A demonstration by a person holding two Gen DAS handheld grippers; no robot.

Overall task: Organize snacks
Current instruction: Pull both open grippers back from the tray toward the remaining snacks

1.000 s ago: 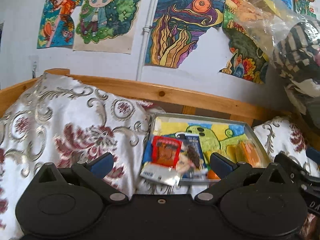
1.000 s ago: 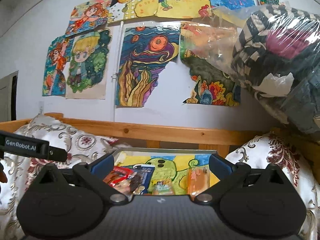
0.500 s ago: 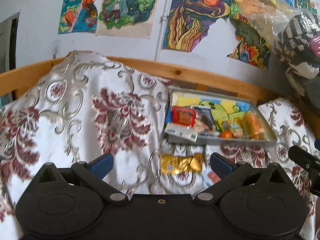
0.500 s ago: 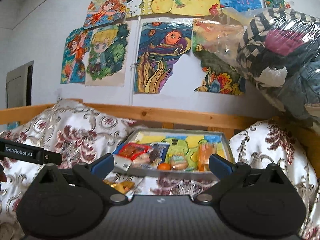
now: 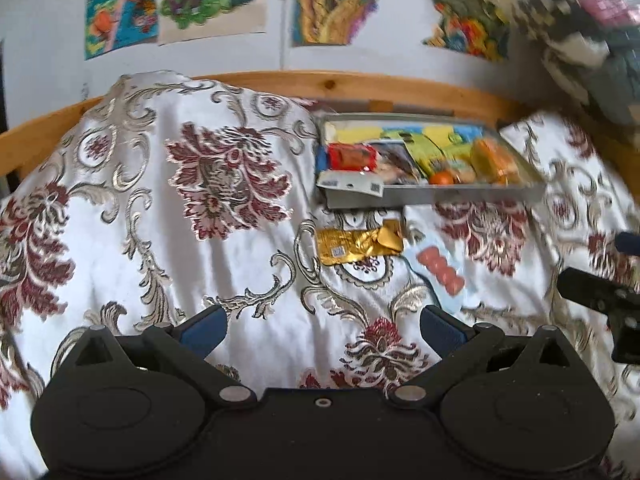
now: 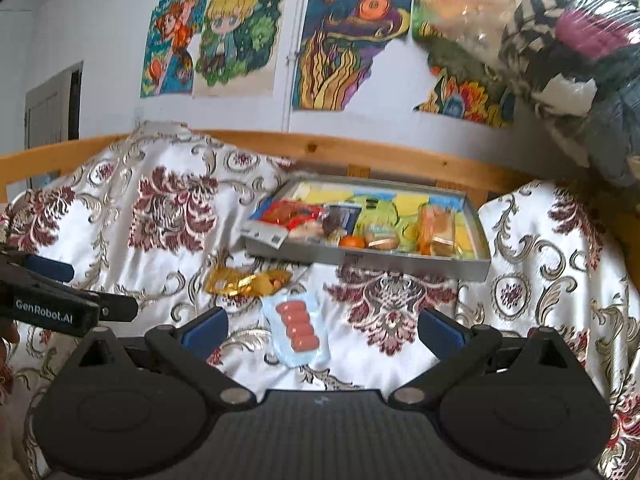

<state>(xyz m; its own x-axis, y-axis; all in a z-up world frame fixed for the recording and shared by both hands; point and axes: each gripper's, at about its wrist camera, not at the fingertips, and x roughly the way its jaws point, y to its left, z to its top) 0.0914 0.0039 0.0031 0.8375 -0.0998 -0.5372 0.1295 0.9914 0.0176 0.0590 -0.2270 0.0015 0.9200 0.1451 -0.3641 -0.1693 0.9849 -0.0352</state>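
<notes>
1. At the lower left of the right wrist view, the left gripper (image 6: 60, 280) reached in from the frame edge; in its own view its blue-tipped fingers (image 5: 202, 330) stood wide apart, holding nothing.
2. Across the middle of both views lay a white bedspread (image 5: 120, 240) with dark red flowers, bare between the left gripper's fingers.
3. Just below centre in the right wrist view, a gold packet (image 6: 244, 280) lay on the bedspread, and a clear packet of pink sausages (image 6: 298, 328) lay just beside it, nearer the camera.
4. Above them, at centre, a grey tray (image 6: 400, 258) held several snacks, among them a red packet (image 6: 292, 212) at its left end and an orange packet (image 6: 436, 228) toward its right.
5. Along the bottom, the right gripper (image 6: 320, 328) had its fingers spread wide, empty, with the sausages lying between them.
6. At the upper right, a clear bag of clothes (image 6: 580, 60) hung against the wall.
</notes>
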